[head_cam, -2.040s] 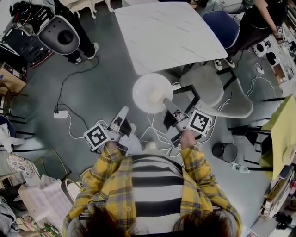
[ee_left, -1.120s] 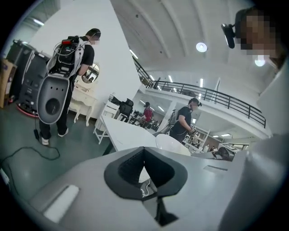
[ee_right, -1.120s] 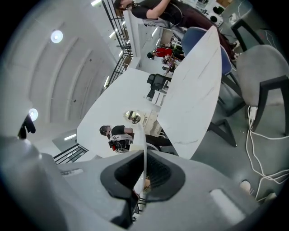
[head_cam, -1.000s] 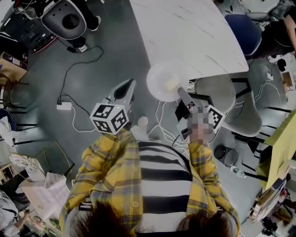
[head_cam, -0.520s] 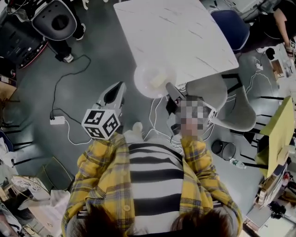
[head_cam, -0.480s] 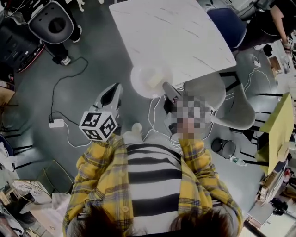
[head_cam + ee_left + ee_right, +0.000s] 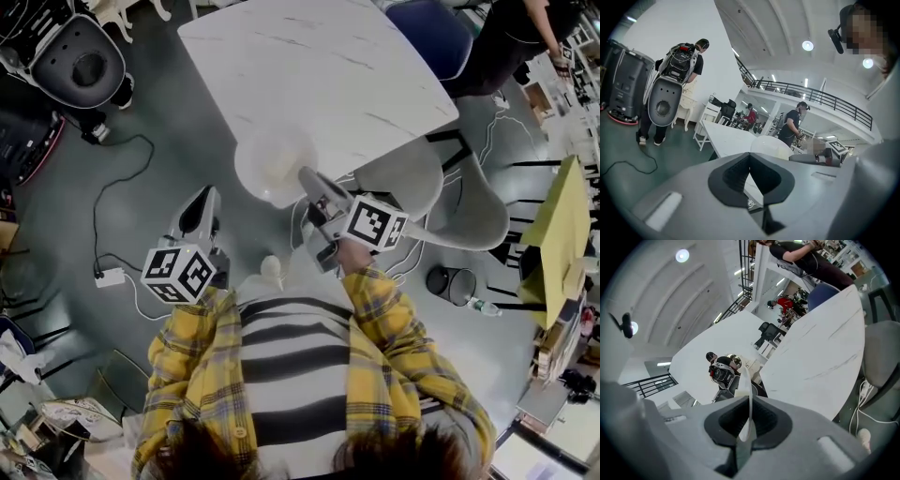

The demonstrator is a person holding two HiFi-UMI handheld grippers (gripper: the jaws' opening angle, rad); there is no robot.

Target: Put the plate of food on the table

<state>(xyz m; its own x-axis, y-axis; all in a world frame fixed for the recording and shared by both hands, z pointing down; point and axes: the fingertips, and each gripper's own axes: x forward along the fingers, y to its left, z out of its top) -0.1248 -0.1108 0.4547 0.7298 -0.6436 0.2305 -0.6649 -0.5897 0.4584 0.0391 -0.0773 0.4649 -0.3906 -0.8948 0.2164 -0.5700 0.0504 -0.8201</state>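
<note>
At the near edge of the table (image 7: 319,66): plate (image 7: 265,161) overlaps the edge, with the right gripper (image 7: 305,178) jaws clamped on its near rim. Contact with the tabletop unclear. Left gripper (image 7: 203,197) is off to the left over the floor, jaws together, nothing between them.

No legible lettering, brand, number or sign in any view. The only printed patterns are black-and-white square markers on the cube of the left gripper (image 7: 203,194) and the cube of the right gripper (image 7: 306,174). They are coded squares only, with no letters or digits.
</note>
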